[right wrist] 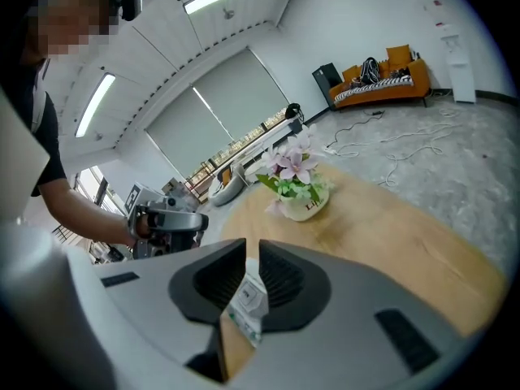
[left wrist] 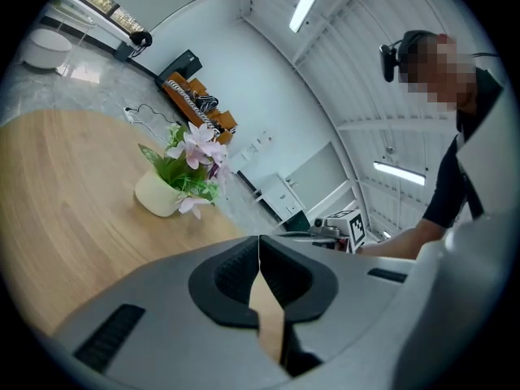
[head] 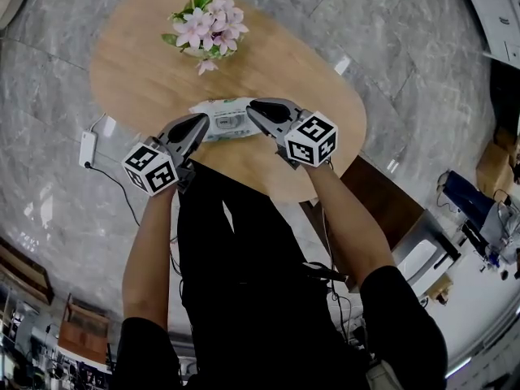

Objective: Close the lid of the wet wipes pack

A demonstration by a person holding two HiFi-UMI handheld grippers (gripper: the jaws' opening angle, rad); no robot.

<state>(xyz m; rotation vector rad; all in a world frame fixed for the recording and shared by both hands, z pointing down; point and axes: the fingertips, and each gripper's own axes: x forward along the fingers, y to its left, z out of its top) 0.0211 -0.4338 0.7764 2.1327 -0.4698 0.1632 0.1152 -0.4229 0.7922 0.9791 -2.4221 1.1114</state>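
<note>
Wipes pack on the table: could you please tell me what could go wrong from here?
The wipes pack lies close to the near edge of the table; a push could slide it off. The right gripper pinches only the pack's end, so it might slip free. The left gripper, jaws shut, may shove rather than press.

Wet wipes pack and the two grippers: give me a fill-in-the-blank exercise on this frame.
1. The wet wipes pack lies on a wooden ____.
2. Behind it stands a pot of pink ____.
3. The left gripper has its jaws ____, with nothing between them.
4. The right gripper pinches an edge of the wet wipes ____.

Missing words: table; flowers; shut; pack.
</note>
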